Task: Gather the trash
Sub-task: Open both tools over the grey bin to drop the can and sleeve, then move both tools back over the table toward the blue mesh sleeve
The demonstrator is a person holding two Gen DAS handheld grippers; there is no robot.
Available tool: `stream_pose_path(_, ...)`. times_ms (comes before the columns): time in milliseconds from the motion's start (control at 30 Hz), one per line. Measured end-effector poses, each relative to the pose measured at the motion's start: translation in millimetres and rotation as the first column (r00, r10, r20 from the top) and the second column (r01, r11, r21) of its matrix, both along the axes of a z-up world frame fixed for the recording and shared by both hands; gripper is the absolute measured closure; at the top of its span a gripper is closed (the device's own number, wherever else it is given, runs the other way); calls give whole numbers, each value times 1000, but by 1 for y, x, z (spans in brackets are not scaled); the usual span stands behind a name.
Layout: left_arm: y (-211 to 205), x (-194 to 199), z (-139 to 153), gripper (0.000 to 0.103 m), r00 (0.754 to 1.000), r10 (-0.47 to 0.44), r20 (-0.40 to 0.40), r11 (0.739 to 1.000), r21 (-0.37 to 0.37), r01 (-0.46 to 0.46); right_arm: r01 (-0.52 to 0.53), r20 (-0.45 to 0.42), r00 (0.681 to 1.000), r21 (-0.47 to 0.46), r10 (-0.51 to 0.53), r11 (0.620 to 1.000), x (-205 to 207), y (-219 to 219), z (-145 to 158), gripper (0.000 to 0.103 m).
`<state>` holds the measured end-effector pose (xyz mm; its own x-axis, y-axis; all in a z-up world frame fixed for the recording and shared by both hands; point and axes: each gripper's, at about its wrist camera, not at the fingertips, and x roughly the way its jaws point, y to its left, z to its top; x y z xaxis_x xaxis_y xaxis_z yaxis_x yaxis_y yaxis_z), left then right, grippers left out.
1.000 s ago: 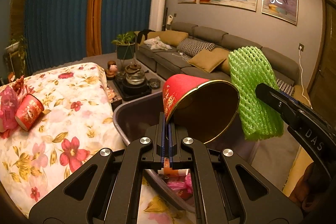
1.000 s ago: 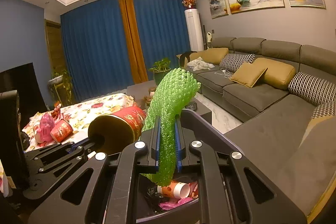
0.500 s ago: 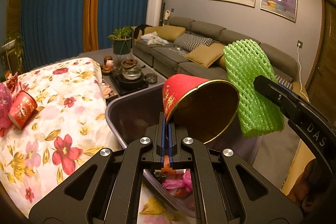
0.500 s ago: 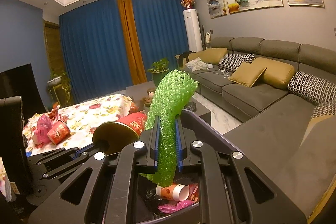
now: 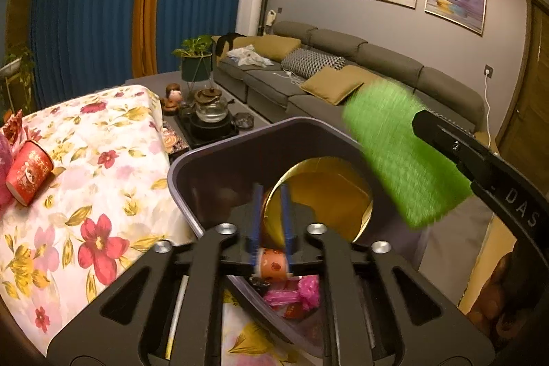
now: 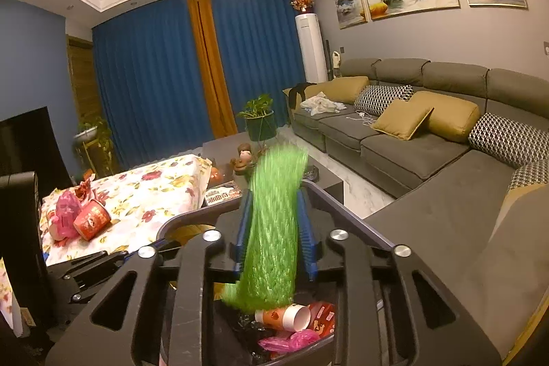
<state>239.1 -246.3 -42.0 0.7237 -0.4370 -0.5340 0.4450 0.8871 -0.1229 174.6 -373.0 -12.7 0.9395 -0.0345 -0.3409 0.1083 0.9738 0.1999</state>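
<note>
Reading "DAS" – right gripper arm

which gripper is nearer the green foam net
Right. The right gripper has just been opening with the blurred green foam net between its fingers, over the bin. The left gripper, also just opening, sits beside it, apart.

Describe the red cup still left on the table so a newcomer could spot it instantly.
Start at the table with the floral tablecloth, left of the dark trash bin. Near its far left end a red paper cup lies tipped on its side beside crumpled pink wrappers. It is the only cup on the cloth, red with pale printing; the other cups are already inside the bin.
</note>
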Motion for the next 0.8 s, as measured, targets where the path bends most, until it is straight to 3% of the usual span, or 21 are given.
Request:
stream_pose_path(33, 1, 0, 1, 68, 1000, 6, 2, 1000, -1, -6, 3, 1, 1000, 2, -3, 1000, 0, -1, 0, 67)
stream_pose_path(100, 7, -1, 2, 55, 1000, 20, 6, 1000, -19, -19, 14, 7, 1000, 4, -14, 1000, -2, -1, 1, 56)
stream_pose_path(233, 20, -7, 8, 34, 998, 57, 35, 998, -33, -56, 20, 23, 1000, 5, -20, 1000, -8, -1, 4, 48)
stream_pose_path(467, 50, -24, 18, 20, 988, 135, 73, 990, -36, -133, 11, 49, 999, -13, -11, 1000, -21, 14, 11, 30)
stream_pose_path(800, 121, -46, 23, 16, 947, 308, 88, 951, -12, -308, -42, 57, 997, -17, 43, 999, -31, 51, 19, 27)
